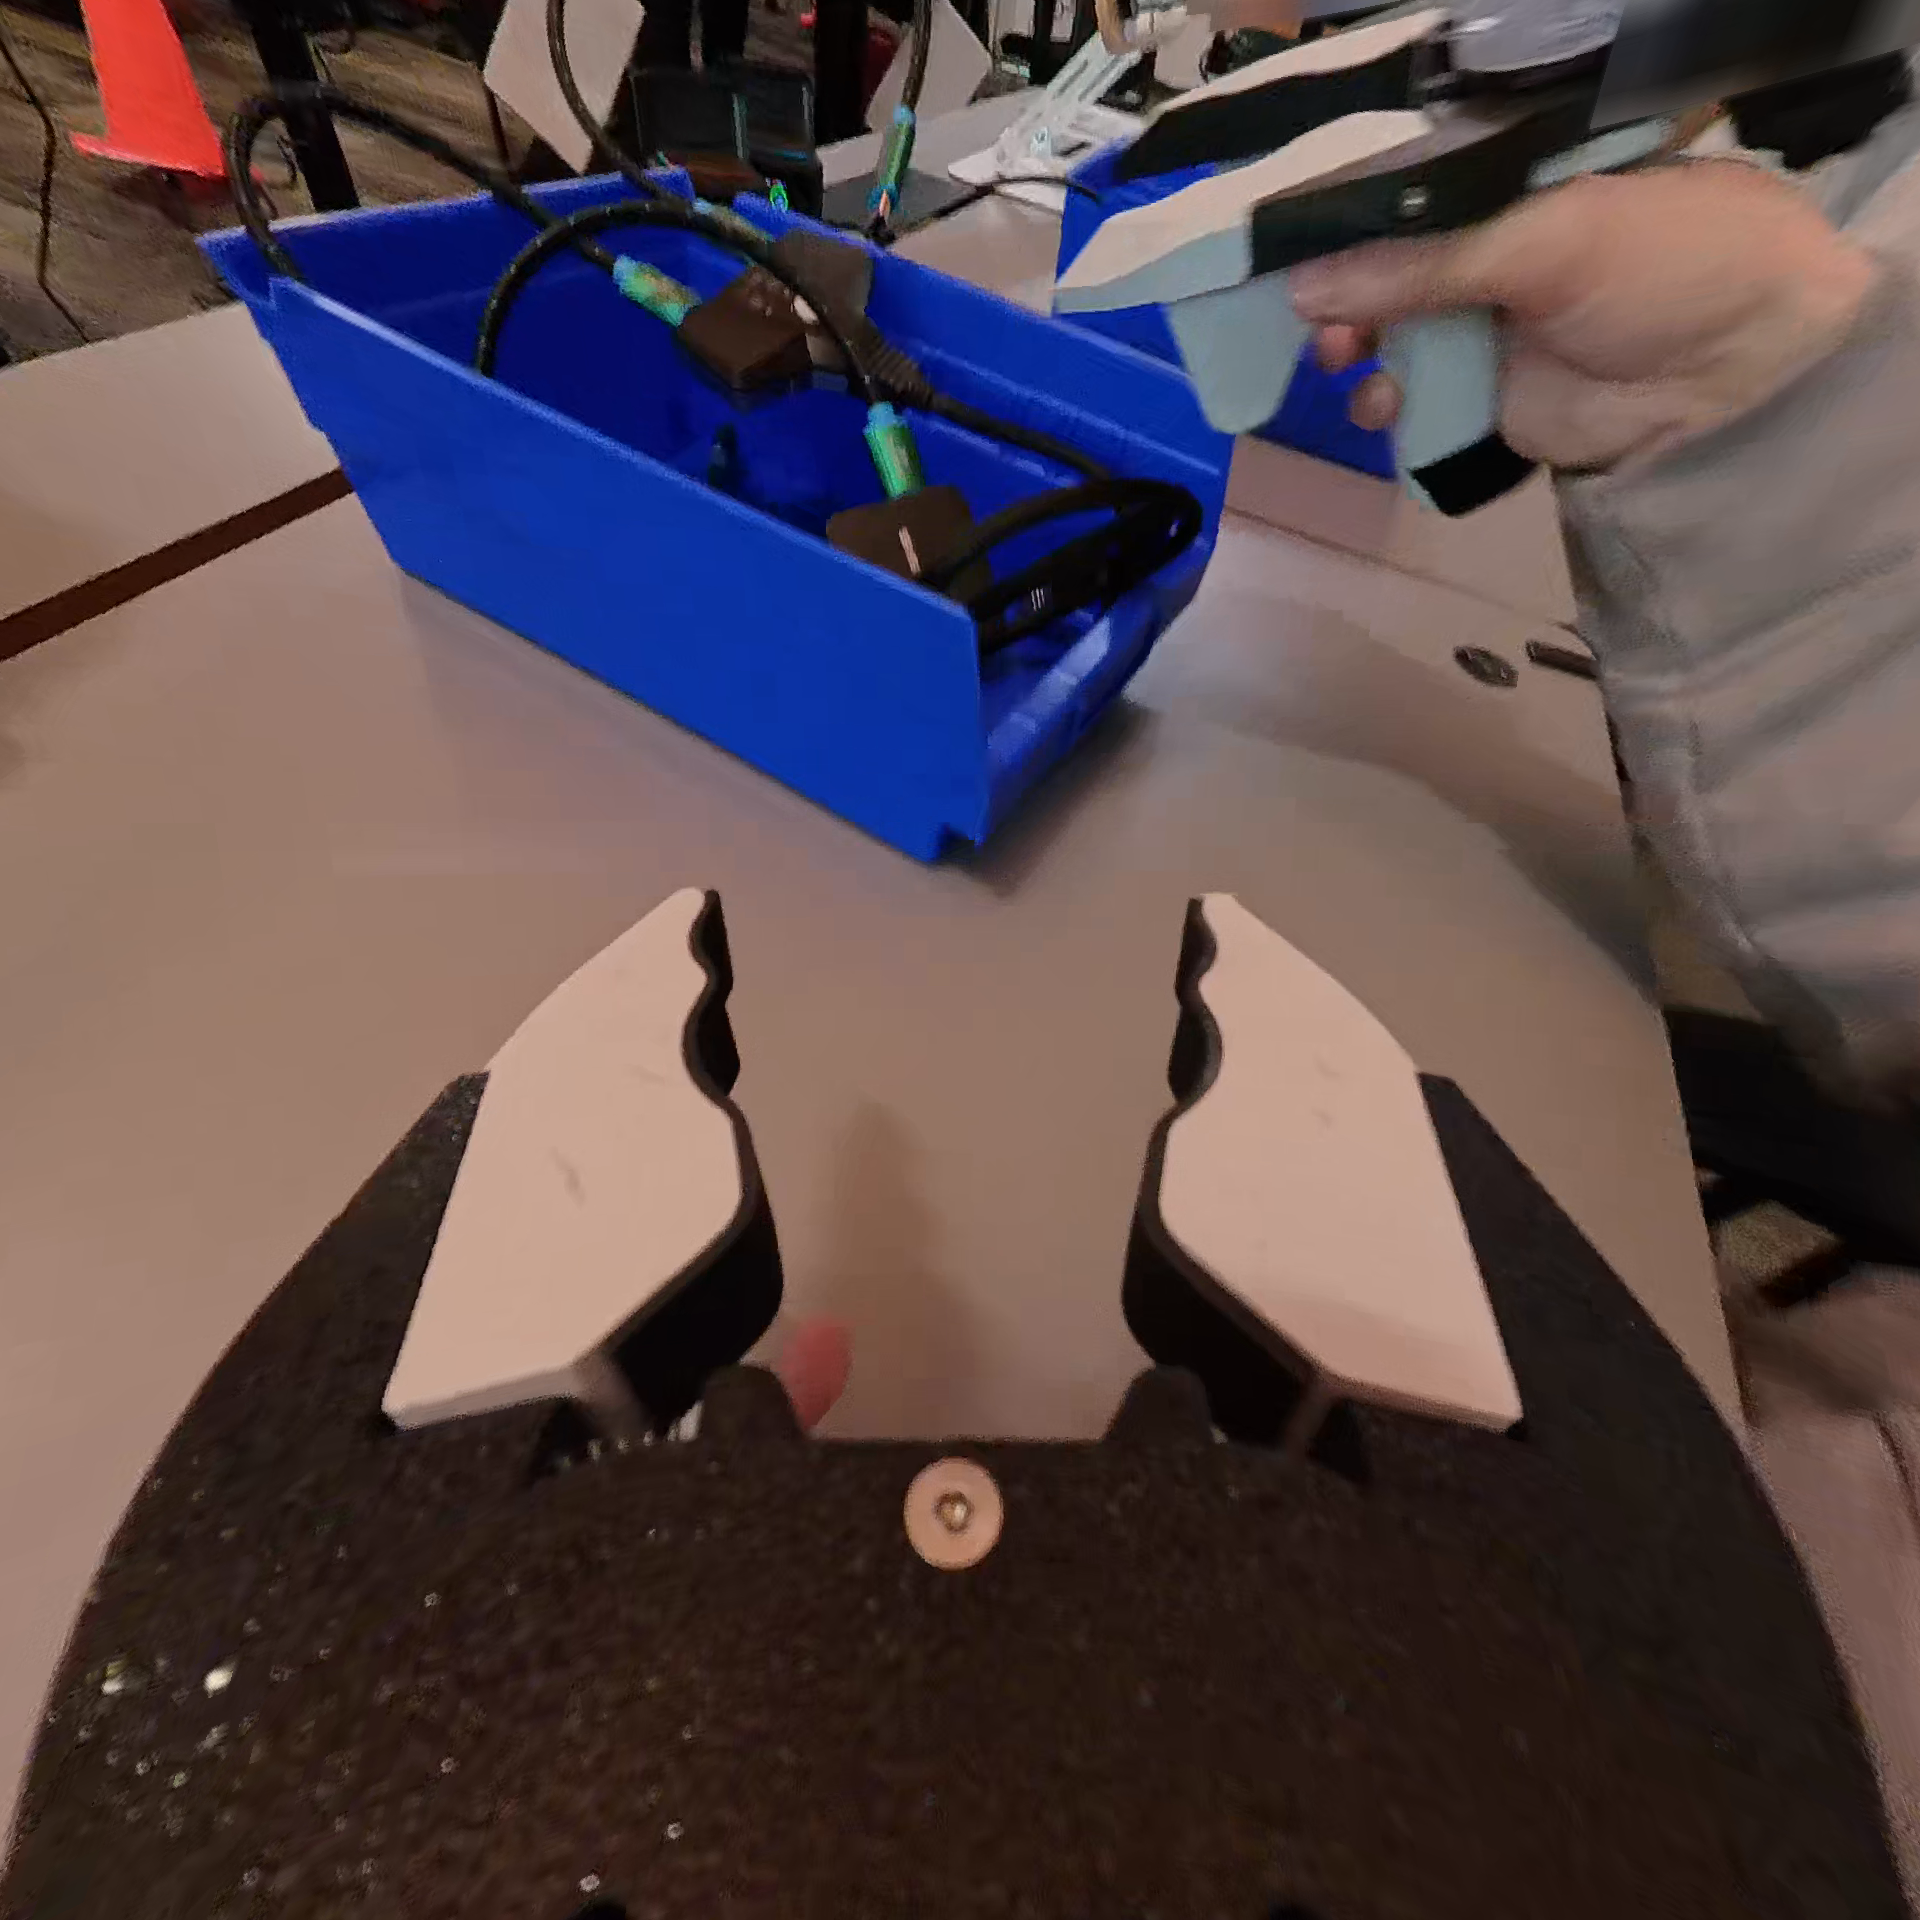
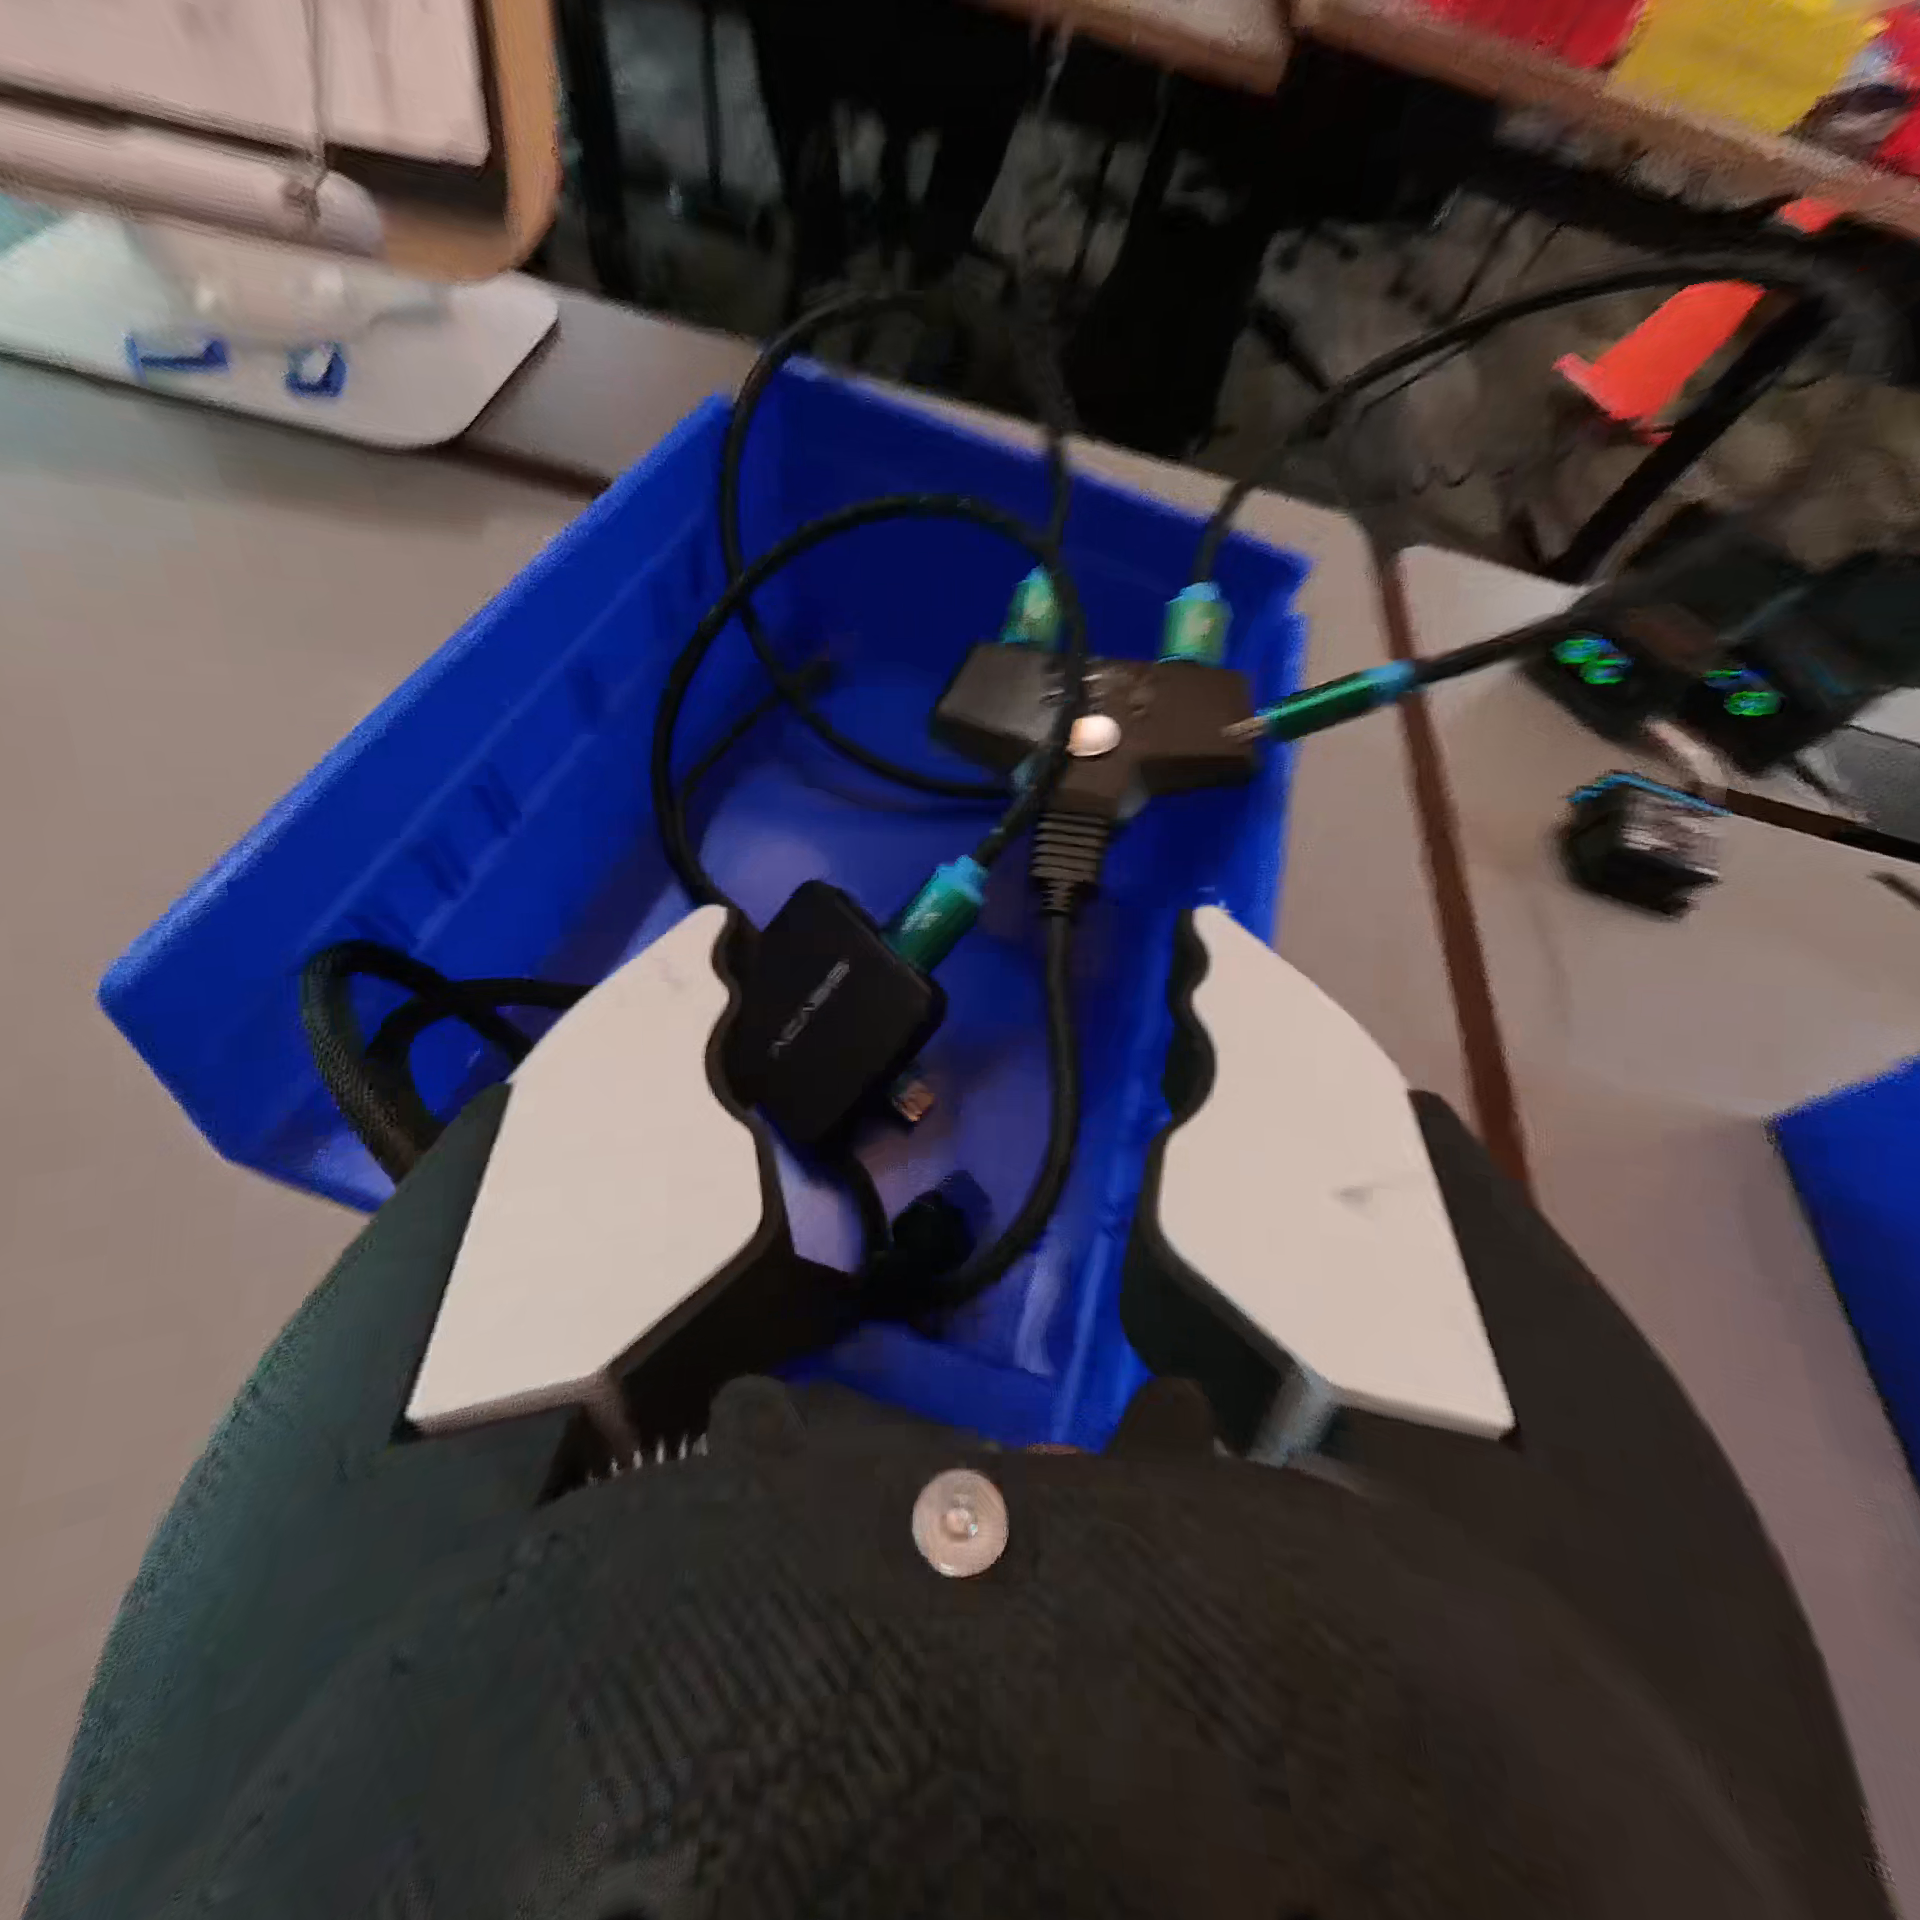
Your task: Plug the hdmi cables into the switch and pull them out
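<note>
A blue bin [image 1: 665, 582] [image 2: 436, 831] on the grey table holds a black T-shaped HDMI switch [image 2: 1101, 717] [image 1: 790, 312] with two green-collared cables [image 2: 1195, 623] plugged into it. A second black HDMI plug block [image 2: 831, 1008] [image 1: 904, 530] with a green collar lies lower in the bin. My left gripper [image 1: 951, 914] is open and empty, low over the bare table in front of the bin. My right gripper [image 2: 956, 925] is open above the bin, its left finger beside the black plug block. It shows in the left wrist view [image 1: 1195, 239], held by a hand.
A second blue bin [image 2: 1860, 1247] [image 1: 1143, 270] stands to the right. Another green-collared cable [image 2: 1340, 696] runs over the bin's right rim. Small black devices [image 2: 1642, 842] lie on the neighbouring table. An orange cone [image 1: 145, 94] stands on the floor beyond. A person's sleeve [image 1: 1745, 727] is at the right.
</note>
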Action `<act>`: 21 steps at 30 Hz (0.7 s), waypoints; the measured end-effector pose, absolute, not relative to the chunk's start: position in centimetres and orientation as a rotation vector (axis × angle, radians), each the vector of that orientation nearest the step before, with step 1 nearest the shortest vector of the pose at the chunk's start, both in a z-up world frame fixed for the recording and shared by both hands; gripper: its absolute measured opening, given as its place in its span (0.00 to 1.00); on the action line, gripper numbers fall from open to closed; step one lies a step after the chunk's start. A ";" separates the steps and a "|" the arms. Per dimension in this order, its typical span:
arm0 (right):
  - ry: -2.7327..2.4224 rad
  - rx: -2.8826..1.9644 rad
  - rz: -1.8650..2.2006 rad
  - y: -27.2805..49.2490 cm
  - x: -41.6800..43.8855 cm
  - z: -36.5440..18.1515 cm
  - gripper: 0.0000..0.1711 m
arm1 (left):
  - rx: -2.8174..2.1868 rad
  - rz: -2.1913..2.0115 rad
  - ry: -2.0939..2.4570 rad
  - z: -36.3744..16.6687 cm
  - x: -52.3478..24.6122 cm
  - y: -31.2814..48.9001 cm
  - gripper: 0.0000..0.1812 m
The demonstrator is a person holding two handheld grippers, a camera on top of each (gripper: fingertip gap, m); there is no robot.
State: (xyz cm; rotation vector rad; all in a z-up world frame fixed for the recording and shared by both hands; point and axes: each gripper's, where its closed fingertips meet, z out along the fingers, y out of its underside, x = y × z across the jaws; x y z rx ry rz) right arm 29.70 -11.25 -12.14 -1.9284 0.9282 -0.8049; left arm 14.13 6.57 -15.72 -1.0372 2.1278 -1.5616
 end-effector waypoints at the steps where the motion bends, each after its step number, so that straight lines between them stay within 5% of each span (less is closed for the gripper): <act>1: 0.957 -1.883 -0.859 -12.2 29.4 -11.0 0.47 | -1.043 -1.563 2.104 -15.7 15.1 5.5 0.45; 9: 0.933 -1.727 -0.887 -11.9 24.1 -8.7 0.65 | -1.199 -1.334 2.025 -18.2 22.0 -0.2 0.46; 15: 0.927 -1.722 -0.834 -10.1 22.9 -9.0 0.65 | -1.089 -1.094 1.945 -19.0 25.5 0.1 0.34; 17: 0.894 -1.732 -0.807 -8.4 22.7 -8.8 0.64 | -1.131 -1.095 1.957 -19.8 25.8 0.8 0.16; 21: 0.761 -1.763 -0.725 -3.7 21.5 -7.6 0.64 | -1.193 -1.007 1.882 -19.8 25.7 6.2 0.05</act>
